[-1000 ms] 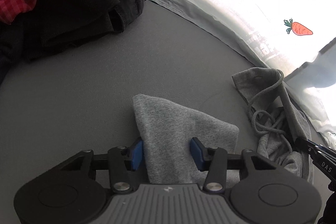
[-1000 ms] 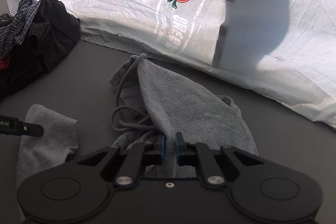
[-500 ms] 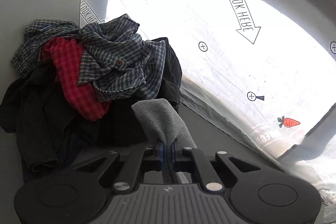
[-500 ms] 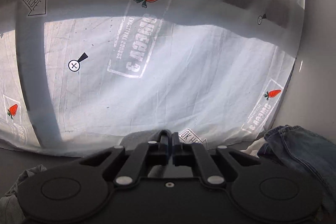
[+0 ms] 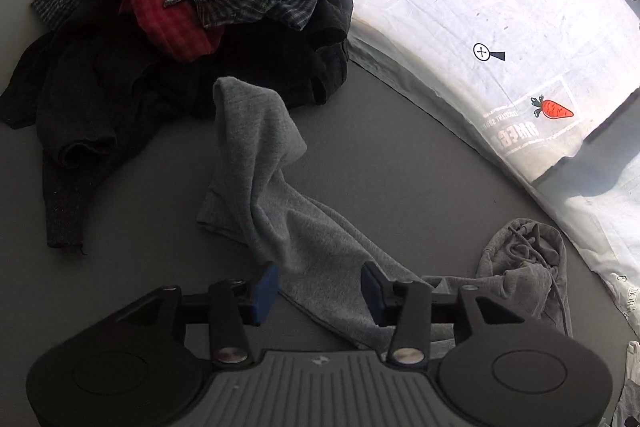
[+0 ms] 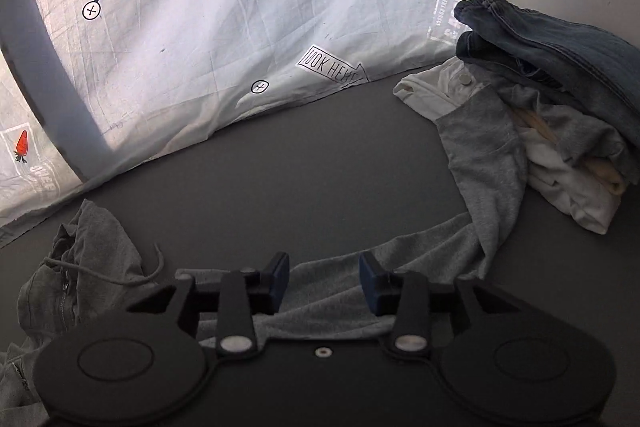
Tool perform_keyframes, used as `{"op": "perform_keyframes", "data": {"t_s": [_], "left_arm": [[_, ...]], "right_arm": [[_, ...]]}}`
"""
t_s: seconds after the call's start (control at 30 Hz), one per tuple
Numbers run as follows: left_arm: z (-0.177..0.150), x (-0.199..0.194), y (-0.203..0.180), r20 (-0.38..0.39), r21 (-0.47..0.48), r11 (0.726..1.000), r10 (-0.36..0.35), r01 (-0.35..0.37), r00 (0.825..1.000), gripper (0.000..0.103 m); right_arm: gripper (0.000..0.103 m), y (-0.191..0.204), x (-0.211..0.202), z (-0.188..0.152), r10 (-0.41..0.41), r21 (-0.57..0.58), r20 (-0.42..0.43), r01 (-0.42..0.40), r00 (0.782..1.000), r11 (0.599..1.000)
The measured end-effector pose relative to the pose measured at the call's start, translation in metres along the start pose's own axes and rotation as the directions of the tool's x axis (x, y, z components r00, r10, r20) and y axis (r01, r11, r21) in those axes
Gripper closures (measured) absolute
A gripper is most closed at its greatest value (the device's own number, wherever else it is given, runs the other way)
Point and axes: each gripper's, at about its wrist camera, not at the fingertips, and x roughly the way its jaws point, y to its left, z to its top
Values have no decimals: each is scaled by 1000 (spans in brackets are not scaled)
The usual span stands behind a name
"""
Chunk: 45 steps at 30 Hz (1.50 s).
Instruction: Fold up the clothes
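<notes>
A grey hoodie lies spread on the dark grey table (image 5: 380, 147). In the left wrist view one sleeve (image 5: 256, 155) stretches from under my left gripper (image 5: 320, 287) toward the dark clothes pile. The jaws are opening, and the cloth lies between the blue pads (image 5: 266, 287) without being pressed. The hood with its drawstring (image 5: 520, 259) sits bunched at the right. In the right wrist view the other sleeve (image 6: 484, 163) runs right, with its end draped against a stack of clothes. My right gripper (image 6: 324, 277) is opening over the grey cloth, pads clear of it. The hood (image 6: 88, 259) lies at the left.
A heap of dark, red and plaid garments (image 5: 180, 7) fills the far left of the table. Folded jeans (image 6: 560, 43) on white clothing (image 6: 568, 183) stand at the far right. A white printed sheet with carrots (image 6: 240, 27) hangs along the back edge.
Both grippers held the grey sleeves shut and carried them outward, left toward the dark heap, right toward the jeans. Both have let go and the sleeves lie stretched on the table.
</notes>
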Motion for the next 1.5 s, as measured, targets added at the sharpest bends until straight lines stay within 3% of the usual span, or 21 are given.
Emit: {"op": "perform_keyframes", "data": {"t_s": [0.1, 0.2, 0.33, 0.37, 0.4, 0.43, 0.47, 0.5, 0.7, 0.8, 0.97, 1.07, 1.13, 1.2, 1.3, 1.4, 1.47, 1.5], "left_arm": [[-24, 9, -8, -94, 50, 998, -21, 26, 995, 43], [-40, 18, -9, -146, 61, 997, -44, 54, 988, 41], [-49, 30, -3, -187, -11, 995, -100, 100, 977, 42], [-52, 31, -3, -186, -21, 994, -106, 103, 977, 44], [-53, 32, -3, -186, -23, 994, -105, 103, 977, 54], [-54, 33, -4, -186, -25, 994, -105, 102, 977, 63], [-55, 31, -4, -190, -30, 994, -113, 110, 975, 87], [-55, 27, -4, -188, -36, 993, -120, 115, 975, 96], [-58, -21, 0, -105, -63, 984, -172, 166, 979, 98], [-66, -55, 1, -67, -33, 981, -193, 192, 979, 98], [-94, -102, 16, -45, -2, 967, -256, 256, 966, 99], [-115, -116, 26, -62, 24, 969, -246, 248, 967, 100], [-131, -116, 32, -80, 39, 975, -217, 220, 973, 101], [-141, -116, 39, -97, 18, 978, -205, 208, 974, 102], [-150, -116, 48, -124, -10, 979, -204, 204, 971, 102], [-150, -123, 47, -118, 40, 983, -171, 177, 978, 101], [-146, -127, 46, -118, 54, 987, -145, 152, 982, 98], [-143, -127, 46, -119, 55, 988, -137, 144, 983, 97]], "right_arm": [[63, 34, 10, -19, 185, 15, -77, -184, 980, 983], [58, 71, 18, -30, 325, -14, -150, -331, 934, 944], [56, 114, 39, -42, 358, -82, -263, -391, 896, 917], [57, 122, 44, -46, 353, -100, -298, -397, 887, 912], [62, 127, 45, -50, 344, -120, -310, -395, 886, 911], [77, 130, 43, -54, 342, -144, -304, -397, 889, 906], [91, 129, 40, -56, 344, -160, -295, -401, 891, 902], [95, 126, 34, -56, 356, -161, -279, -409, 892, 898], [98, 82, -29, -46, 494, -24, -119, -500, 861, 866], [99, 58, -68, -48, 553, 19, -37, -553, 832, 833], [103, 17, -120, -59, 549, 18, 49, -550, 834, 835], [102, -7, -125, -70, 514, 51, 15, -514, 858, 856], [99, -14, -121, -79, 459, 73, -24, -457, 888, 887], [96, -13, -111, -87, 452, 96, -61, -445, 890, 890], [85, -3, -96, -97, 444, 100, -114, -435, 889, 895], [80, 15, -84, -100, 452, 94, -145, -443, 880, 892], [67, 27, -80, -100, 462, 86, -149, -454, 874, 887], [66, 33, -79, -99, 464, 73, -153, -458, 873, 886]]}}
